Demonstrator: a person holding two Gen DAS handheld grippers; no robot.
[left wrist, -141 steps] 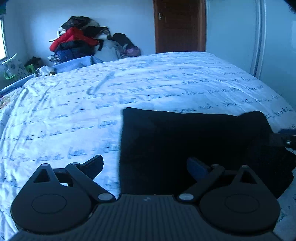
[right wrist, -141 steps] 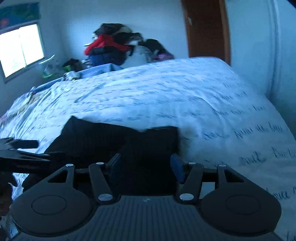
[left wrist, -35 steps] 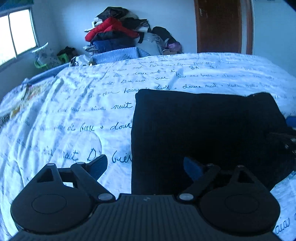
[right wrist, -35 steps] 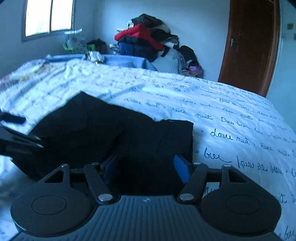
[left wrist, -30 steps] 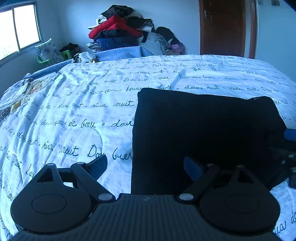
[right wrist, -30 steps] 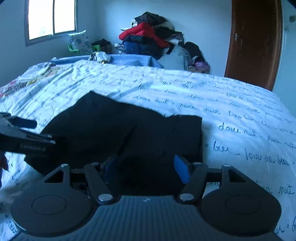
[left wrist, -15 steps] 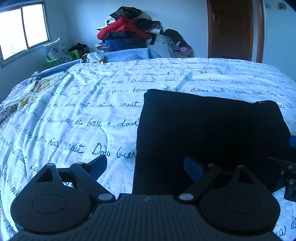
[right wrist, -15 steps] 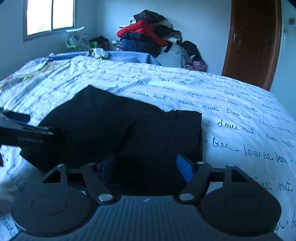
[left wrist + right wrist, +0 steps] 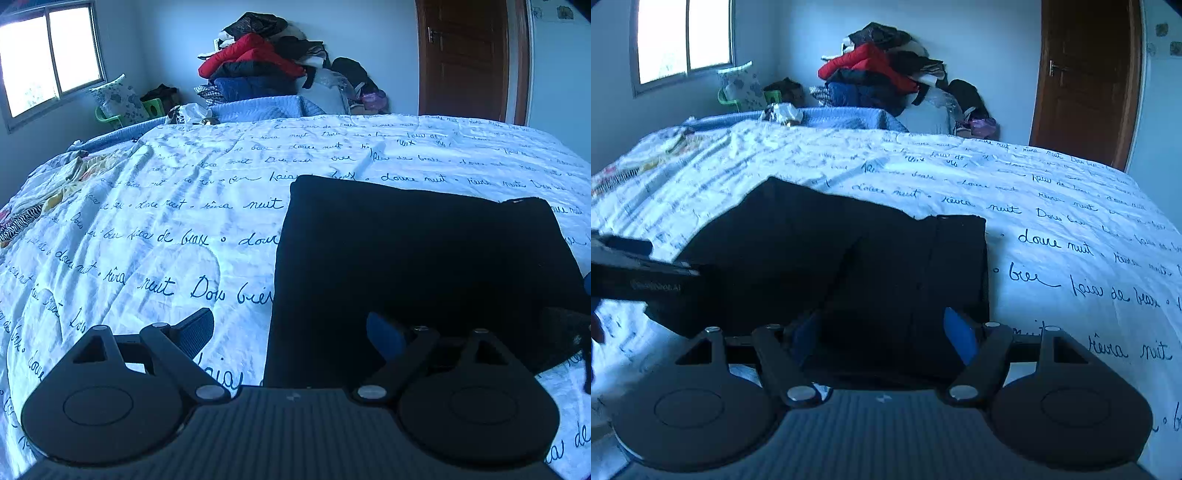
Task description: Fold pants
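Folded black pants (image 9: 424, 258) lie flat on a white bedspread (image 9: 166, 206) printed with blue handwriting. My left gripper (image 9: 290, 332) stands open, and the near left edge of the pants runs between its fingers. The pads do not press on the cloth. In the right wrist view my right gripper (image 9: 882, 332) is open low over the near right part of the pants (image 9: 849, 251), beside a seam or waistband strip. The left gripper (image 9: 639, 273) shows at that view's left edge. A dark part of the right gripper (image 9: 585, 332) shows at the left view's right edge.
A heap of clothes (image 9: 258, 62) with a red jacket is piled against the far wall behind the bed. A brown door (image 9: 465, 59) is at the back right and a window (image 9: 48, 55) at the left. Crumpled coloured fabric (image 9: 44, 192) lies at the bed's left edge.
The right gripper's jaws stand a little wider than a second ago. Both views have tilted to show more of the room since the oldest frames. The pants lie as before.
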